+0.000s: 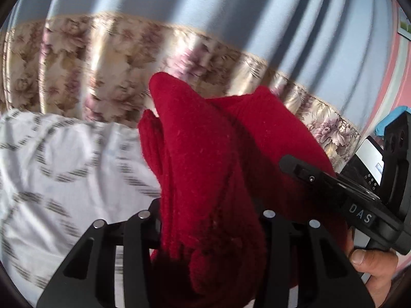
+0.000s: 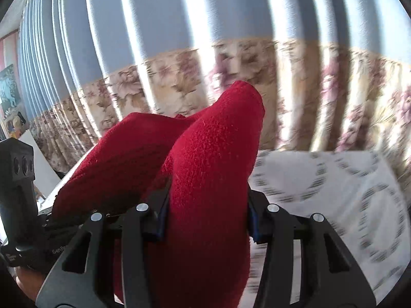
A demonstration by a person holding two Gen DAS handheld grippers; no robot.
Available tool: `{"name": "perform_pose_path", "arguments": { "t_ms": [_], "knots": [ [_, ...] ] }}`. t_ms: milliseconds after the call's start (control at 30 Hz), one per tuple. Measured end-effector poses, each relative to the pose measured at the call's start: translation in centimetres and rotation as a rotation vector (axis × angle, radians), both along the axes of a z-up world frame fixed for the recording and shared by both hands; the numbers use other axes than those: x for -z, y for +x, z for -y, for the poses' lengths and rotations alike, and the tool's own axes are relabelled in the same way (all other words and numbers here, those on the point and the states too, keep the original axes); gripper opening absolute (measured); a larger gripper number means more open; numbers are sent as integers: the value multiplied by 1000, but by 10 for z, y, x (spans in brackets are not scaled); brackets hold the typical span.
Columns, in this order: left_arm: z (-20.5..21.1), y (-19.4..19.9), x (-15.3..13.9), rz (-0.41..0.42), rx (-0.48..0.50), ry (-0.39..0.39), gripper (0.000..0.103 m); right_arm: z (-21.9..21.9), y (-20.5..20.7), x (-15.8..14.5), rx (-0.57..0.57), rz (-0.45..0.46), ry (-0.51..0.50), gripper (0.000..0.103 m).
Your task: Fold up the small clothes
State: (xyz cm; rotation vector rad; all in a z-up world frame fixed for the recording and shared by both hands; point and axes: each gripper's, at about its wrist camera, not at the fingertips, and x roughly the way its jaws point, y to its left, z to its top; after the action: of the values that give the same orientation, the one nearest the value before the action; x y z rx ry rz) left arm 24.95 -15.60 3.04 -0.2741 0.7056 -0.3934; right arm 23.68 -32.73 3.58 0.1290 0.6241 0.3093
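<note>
1. Left gripper (image 1: 205,220): jaws pinch a bunched edge of the red knit (image 1: 203,159), which fills the gap between the pads.
2. Right gripper (image 2: 205,213): jaws likewise pinch the knit (image 2: 210,166); blue pad edges show at both sides of the cloth. From the left wrist view it sits just right of the garment, a hand (image 1: 370,264) on its grip.
3. Red knit: held up between both grippers, clear of the white patterned sheet (image 1: 64,159) below; two rounded peaks stand up beyond the jaws.
4. Handling (judgement): soft, light, thick and fuzzy, so it sags and bunches rather than creasing cleanly; low slip risk. Hold at corners or a hem, well apart, to keep the edge taut.
5. Background: floral curtain (image 2: 321,102) with a blue upper part.
</note>
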Motion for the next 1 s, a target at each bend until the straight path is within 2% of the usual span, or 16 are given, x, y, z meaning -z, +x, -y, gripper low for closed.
{"name": "perform_pose_path", "arguments": {
  "t_ms": [100, 167, 200, 233, 267, 300, 367, 433, 500, 600, 700, 800, 900, 1000],
  "knots": [
    [38, 10, 24, -30, 10, 28, 48, 36, 8, 17, 11, -10, -28, 49],
    [58, 21, 58, -110, 14, 75, 49, 56, 16, 47, 22, -58, -57, 51],
    [61, 23, 70, -136, 9, 88, 63, 62, 21, 63, 26, -103, -69, 54],
    [61, 20, 80, -108, -12, 89, 70, 67, 27, 87, 42, -171, -95, 58],
    [59, 19, 82, -99, -26, 99, 83, 72, 24, 96, 57, -154, -91, 59],
    [55, 21, 84, -111, -33, 82, 88, 79, 19, 99, 53, -128, -38, 63],
    [48, 25, 87, -135, -22, 57, 89, 86, 15, 102, 68, -134, 13, 65],
    [42, 24, 84, -144, -12, 56, 89, 81, 15, 98, 77, -120, -15, 71],
    [35, 20, 74, -138, -21, 75, 89, 76, 13, 87, 97, -107, -40, 89],
    [16, 6, 44, -71, -56, 145, 90, 73, -3, 58, 157, -54, -82, 100],
    [-12, -28, 9, 48, -143, 289, 94, 66, -29, 19, 240, -6, -132, 100],
    [-41, -70, -11, 171, -217, 415, 99, 55, -64, -7, 329, 7, -111, 100],
    [-68, -105, -14, 222, -274, 497, 100, 24, -108, -18, 355, 14, -56, 100],
    [-92, -131, -13, 253, -331, 477, 101, -5, -144, -14, 302, 20, 36, 100]
  ]
}}
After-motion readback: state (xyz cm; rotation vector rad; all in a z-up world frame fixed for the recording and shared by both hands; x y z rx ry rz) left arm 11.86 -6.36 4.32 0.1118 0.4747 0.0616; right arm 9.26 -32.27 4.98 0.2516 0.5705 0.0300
